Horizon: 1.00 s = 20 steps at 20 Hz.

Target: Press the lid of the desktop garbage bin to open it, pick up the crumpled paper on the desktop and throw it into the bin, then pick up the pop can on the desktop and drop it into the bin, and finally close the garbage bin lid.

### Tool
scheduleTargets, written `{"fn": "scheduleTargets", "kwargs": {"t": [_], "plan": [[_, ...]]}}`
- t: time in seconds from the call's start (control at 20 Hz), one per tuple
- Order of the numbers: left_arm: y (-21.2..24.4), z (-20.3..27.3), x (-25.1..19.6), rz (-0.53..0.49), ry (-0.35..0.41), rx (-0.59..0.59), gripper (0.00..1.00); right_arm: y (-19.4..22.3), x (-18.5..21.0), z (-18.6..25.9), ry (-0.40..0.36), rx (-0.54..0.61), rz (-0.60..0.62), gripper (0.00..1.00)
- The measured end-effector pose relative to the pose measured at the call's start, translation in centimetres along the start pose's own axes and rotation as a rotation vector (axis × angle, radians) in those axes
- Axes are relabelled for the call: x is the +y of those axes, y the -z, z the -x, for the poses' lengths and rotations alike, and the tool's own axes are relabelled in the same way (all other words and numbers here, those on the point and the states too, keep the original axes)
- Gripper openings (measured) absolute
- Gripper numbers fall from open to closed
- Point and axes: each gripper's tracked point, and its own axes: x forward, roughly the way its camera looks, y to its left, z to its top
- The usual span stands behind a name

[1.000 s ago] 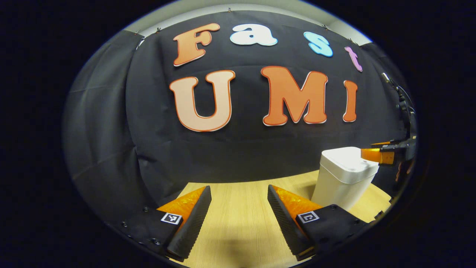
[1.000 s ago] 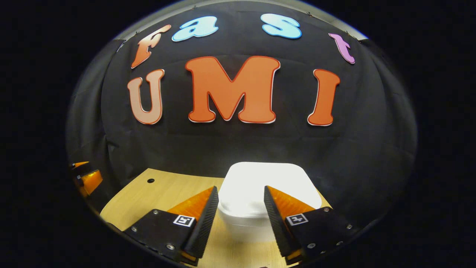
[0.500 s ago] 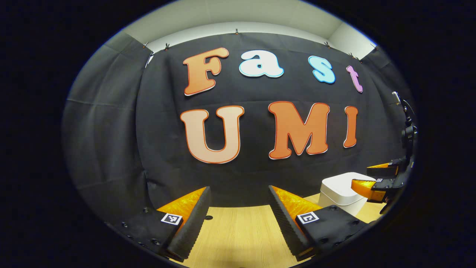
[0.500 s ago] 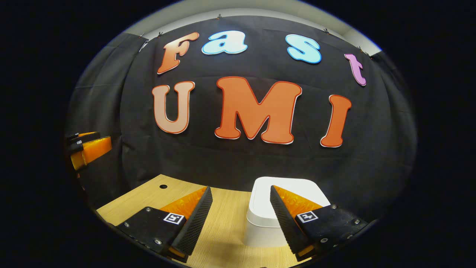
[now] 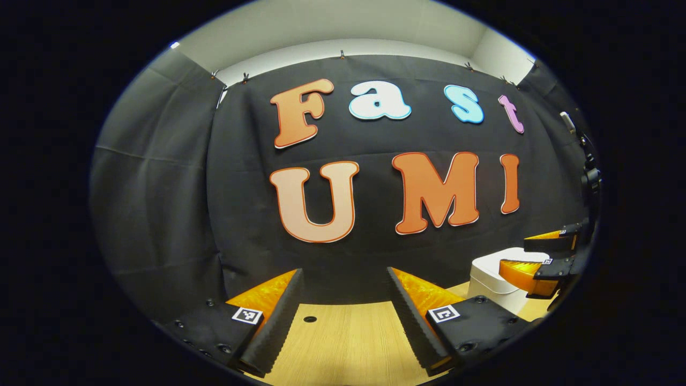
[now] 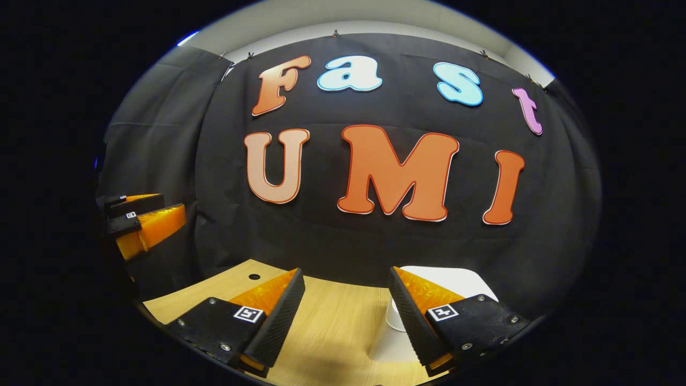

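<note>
In the left gripper view, the left gripper has its fingers spread wide with nothing between them, only bare wooden worktop in the gap. A small round hole in the worktop lies just ahead of the left-hand finger. Beyond the tips the worktop runs a short way to its far edge, where the black cloth wall rises; the cloth also wraps round on the left side, so the open room is the strip of wood ahead and to the right. The white garbage bin stands off to the right of the fingers, past the right-hand finger and well apart from the gap, its lid down. The right gripper hangs at the far right edge, overlapping the bin in the picture; whether it touches the bin I cannot tell.

In the right gripper view, the right gripper's fingers are likewise wide apart and hold nothing. Bare worktop fills the gap between them. The garbage bin sits behind and partly under the right-hand finger, its flat lid showing above that finger, not inside the gap. The same hole lies ahead to the left, near the far edge against the cloth. The left gripper shows at the far left, raised above the worktop, its fingers apart.
</note>
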Motion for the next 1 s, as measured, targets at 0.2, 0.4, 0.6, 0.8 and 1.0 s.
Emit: {"fn": "scheduleTargets", "kwargs": {"t": [0.2,0.4,0.6,0.8,1.0], "plan": [[0.4,-0.3,0.5,0.009,-0.022,0.005,0.96,0.6,-0.2,-0.3,-0.004,0.014,-0.009,0.95],[0.6,-0.6,0.3,0.021,-0.019,0.005,0.96,0.7,-0.5,-0.8,-0.002,0.015,-0.024,0.95],[0.9,-0.9,0.6,0.025,-0.018,0.005,0.99,1.0,-0.4,-0.9,0.000,0.020,-0.012,0.95],[1.3,-1.3,0.9,0.028,-0.001,0.008,0.96,0.3,0.0,-0.2,0.015,0.031,-0.004,0.95],[1.2,-2.1,1.3,0.019,0.025,0.000,0.96,-0.1,-0.1,-0.1,0.050,0.033,0.008,0.95]]}}
